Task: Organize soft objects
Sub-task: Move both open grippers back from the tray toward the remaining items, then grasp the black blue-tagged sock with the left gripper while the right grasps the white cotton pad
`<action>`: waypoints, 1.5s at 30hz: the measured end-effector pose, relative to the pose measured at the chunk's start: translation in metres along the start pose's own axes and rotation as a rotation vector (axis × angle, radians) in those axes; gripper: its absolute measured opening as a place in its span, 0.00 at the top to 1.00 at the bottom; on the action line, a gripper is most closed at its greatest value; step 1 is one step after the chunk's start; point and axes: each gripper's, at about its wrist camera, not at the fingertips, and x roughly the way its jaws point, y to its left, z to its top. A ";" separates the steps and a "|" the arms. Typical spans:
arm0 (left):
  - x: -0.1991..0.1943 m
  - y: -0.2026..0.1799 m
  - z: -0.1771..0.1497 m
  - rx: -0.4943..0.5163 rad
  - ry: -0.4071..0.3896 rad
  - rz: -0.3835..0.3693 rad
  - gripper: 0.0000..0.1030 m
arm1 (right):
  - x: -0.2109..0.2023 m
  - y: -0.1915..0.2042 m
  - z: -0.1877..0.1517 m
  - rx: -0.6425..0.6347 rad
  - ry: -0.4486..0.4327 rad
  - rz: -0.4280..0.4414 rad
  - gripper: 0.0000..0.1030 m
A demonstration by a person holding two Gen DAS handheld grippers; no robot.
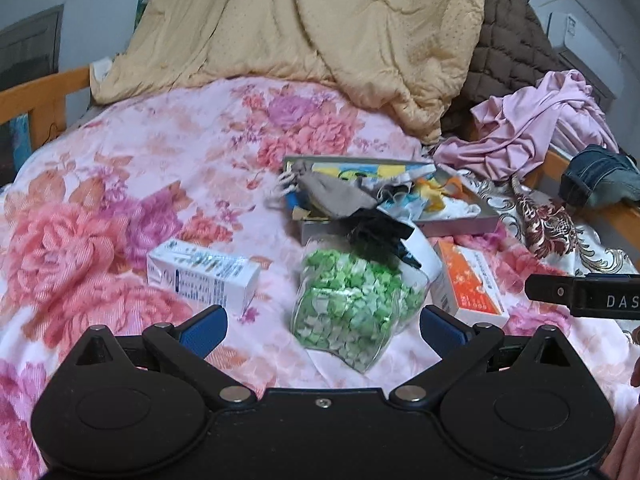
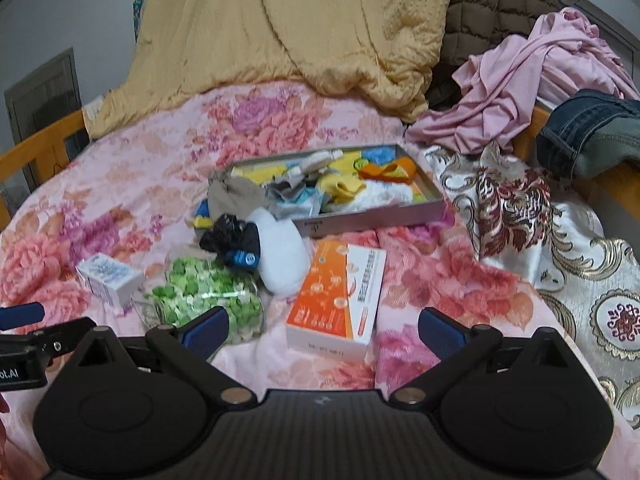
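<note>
A grey shallow tray [image 2: 372, 220] [image 1: 460, 226] on the floral bedspread holds several small cloths and socks: yellow, orange, white, blue. A grey-brown sock [image 2: 232, 196] [image 1: 340, 196] hangs over its near-left corner. A black sock bundle [image 2: 232, 238] [image 1: 380, 232] and a white soft item [image 2: 282, 256] lie just in front of the tray. My left gripper [image 1: 322, 330] is open and empty, just short of a clear bag of green pieces [image 1: 352, 308] [image 2: 208, 296]. My right gripper [image 2: 322, 330] is open and empty, near an orange-white box [image 2: 340, 300] [image 1: 472, 284].
A white-blue carton [image 1: 204, 276] [image 2: 108, 278] lies left of the bag. A tan quilt [image 2: 288, 28], brown jacket [image 2: 476, 4], pink garment [image 2: 524, 76] and jeans [image 2: 592, 136] are piled at the back and right. A brocade cloth [image 2: 516, 208] covers the right side. A wooden bed rail [image 1: 44, 92] runs left.
</note>
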 end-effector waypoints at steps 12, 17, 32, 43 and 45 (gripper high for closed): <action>0.003 -0.006 -0.006 0.031 0.017 0.017 0.01 | 0.009 0.004 -0.004 -0.033 0.069 0.002 0.00; 0.006 -0.006 -0.006 0.036 0.027 0.050 0.01 | 0.014 0.008 -0.005 -0.051 0.091 0.005 0.00; 0.011 -0.011 -0.003 0.053 0.024 0.095 0.01 | 0.017 0.017 -0.003 -0.089 0.109 0.018 0.00; 0.030 -0.001 0.016 -0.009 -0.005 0.085 0.01 | 0.031 0.001 0.019 -0.073 0.067 0.009 0.00; 0.036 -0.001 0.020 0.005 -0.015 0.080 0.01 | 0.035 -0.001 0.025 -0.091 0.047 -0.005 0.00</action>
